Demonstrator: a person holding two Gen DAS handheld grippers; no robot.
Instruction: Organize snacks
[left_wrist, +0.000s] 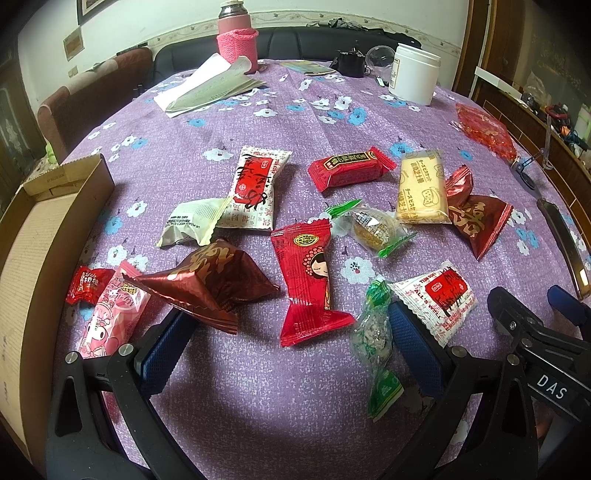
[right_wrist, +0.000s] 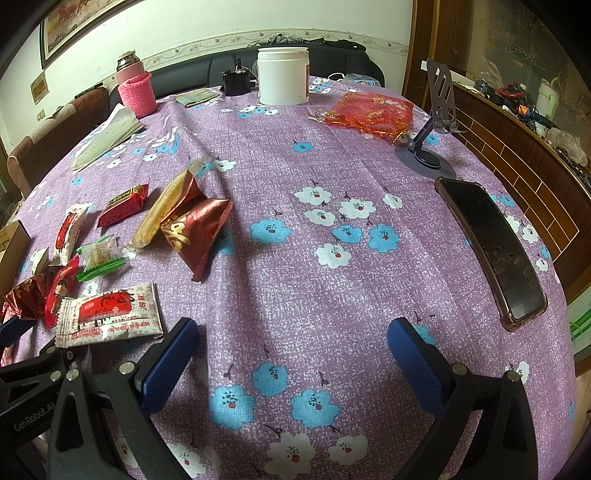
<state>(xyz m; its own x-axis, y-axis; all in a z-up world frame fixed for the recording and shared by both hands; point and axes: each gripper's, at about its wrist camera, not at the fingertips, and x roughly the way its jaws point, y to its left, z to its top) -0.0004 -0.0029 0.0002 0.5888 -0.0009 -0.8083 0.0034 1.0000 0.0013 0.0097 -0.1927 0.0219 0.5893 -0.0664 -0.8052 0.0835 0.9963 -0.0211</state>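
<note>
Crinkly foil and plastic snacks lie loose across my purple flowered tablecloth (left_wrist: 258, 369), none boxed yet.

The red cartoon-girl packet (left_wrist: 308, 280) sits centre frame in my left view, straight ahead between my spread fingers, so I judge it the easiest first pick. My left gripper (left_wrist: 284, 339) is wide apart and holds nothing; a dark red foil pouch (left_wrist: 210, 284) lies by its left finger and a green-wrapped candy (left_wrist: 373, 332) touches its right. The cardboard box (left_wrist: 44, 236) waits along the left edge, probably where the snacks belong. My right gripper (right_wrist: 291, 350) is also spread wide and empty, over bare cloth, with a phone (right_wrist: 491, 247) at right, well apart from the snacks.
</note>
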